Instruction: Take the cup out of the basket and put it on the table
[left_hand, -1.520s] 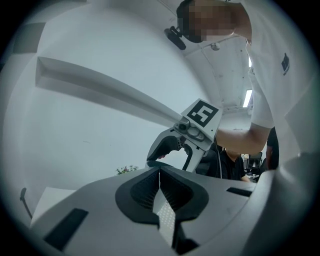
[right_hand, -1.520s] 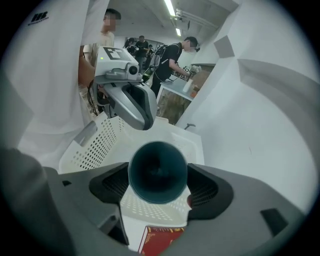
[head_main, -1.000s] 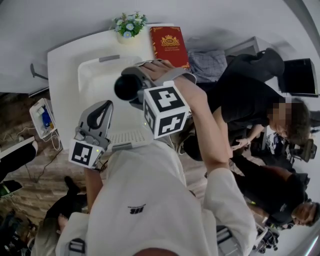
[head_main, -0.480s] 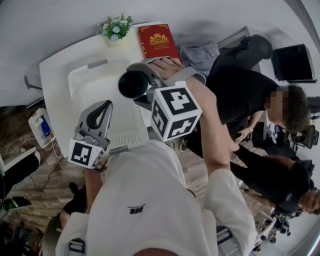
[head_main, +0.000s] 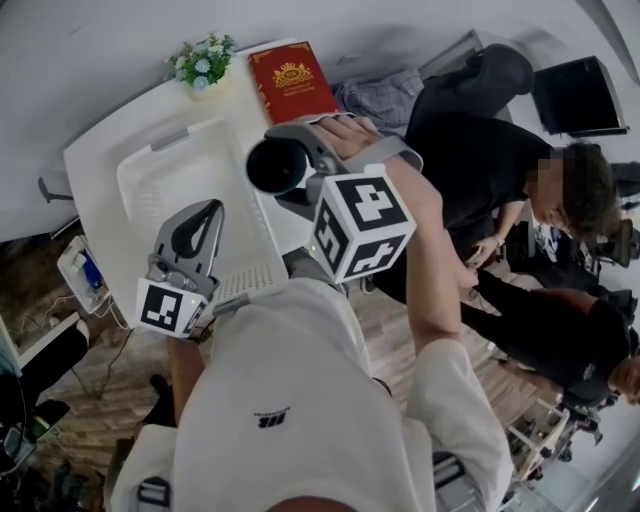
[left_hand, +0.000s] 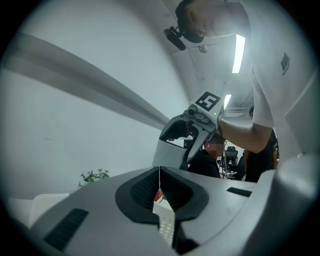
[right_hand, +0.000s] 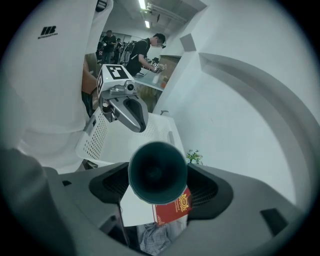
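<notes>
The cup (head_main: 275, 166) – dark, its mouth turned toward the head camera – is hanging in the air above the basket (head_main: 190, 188), over the rim nearest the red book (head_main: 291, 82). The right gripper (right_hand: 158, 186) is carrying it, its fingers (right_hand: 210, 191) standing wide and pressing on the cup's sides. The right forearm is reaching forward, bare below a white sleeve, and the gripper is slanting downward past the basket's edge.

The left gripper (left_hand: 159, 172) is lying level over the basket's near end, its fingers (left_hand: 142, 187) pressing together with nothing between them.

There is one cup, one white basket with perforated walls, and two grippers, each bearing a marker cube. The basket is sitting on a white tabletop (head_main: 92, 185). Beyond the basket's far end one red book is lying flat, and beside it one small pot of flowers (head_main: 200, 62) is standing. Off to the basket's right, past the tabletop, two people in dark clothing (head_main: 480, 170) are sitting.
</notes>
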